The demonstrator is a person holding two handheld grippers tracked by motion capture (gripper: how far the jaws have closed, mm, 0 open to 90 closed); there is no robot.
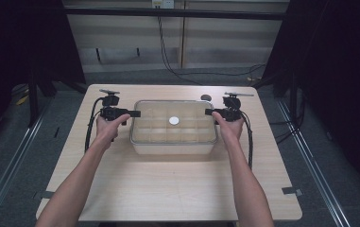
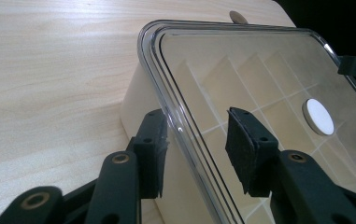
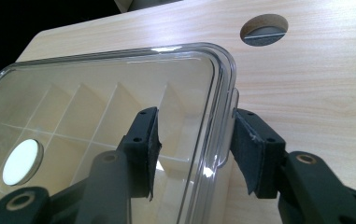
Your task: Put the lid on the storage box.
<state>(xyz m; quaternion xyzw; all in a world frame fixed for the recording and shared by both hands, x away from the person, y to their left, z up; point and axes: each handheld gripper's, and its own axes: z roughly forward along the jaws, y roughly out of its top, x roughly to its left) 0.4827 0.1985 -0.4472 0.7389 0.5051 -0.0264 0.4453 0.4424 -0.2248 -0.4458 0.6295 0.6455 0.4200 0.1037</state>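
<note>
Both claws, left and right, gape astride the box lid's short edges, its length running crosswise.

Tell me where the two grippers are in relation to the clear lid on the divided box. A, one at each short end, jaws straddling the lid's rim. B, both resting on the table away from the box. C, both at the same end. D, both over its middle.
A: the left gripper and right gripper sit at opposite short ends of the clear lid, each with one jaw above the rim and one outside it.
</note>
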